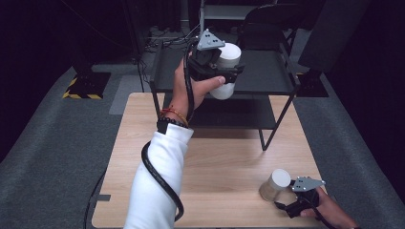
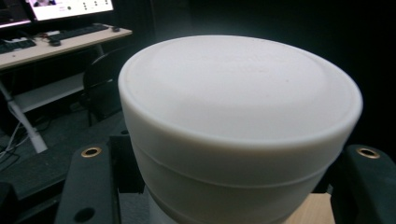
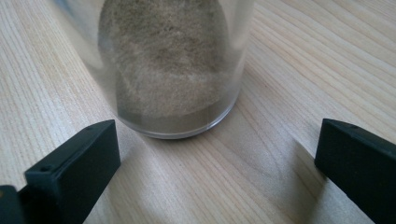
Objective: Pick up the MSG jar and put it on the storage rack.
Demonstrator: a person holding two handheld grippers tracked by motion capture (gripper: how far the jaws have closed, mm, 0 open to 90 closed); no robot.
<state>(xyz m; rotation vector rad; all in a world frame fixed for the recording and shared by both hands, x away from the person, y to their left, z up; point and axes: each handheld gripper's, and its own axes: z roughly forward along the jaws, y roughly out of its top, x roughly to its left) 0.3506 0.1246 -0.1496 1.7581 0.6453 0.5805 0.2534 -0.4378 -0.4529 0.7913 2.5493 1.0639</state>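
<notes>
White-lidded cylindrical jar, rigid, smooth, probably slippery, is held clamped at its sides by left gripper above black metal shelf rack; right gripper is wide open, empty, just before clear sand-filled jar.

White jar w/ white lid in black left hand-held gripper, grey plate on top. Clear jar nr worktop's right front corner: white lid, tan-brown powder inside. Right hand-held gripper black, grey plate too. Worktop light wood, fine grain lines. Shelf rack dark grey/black. Sleeve white; wrist bands red & orange. Floor grey carpet, yellow-black hazard stripes far left.
</notes>
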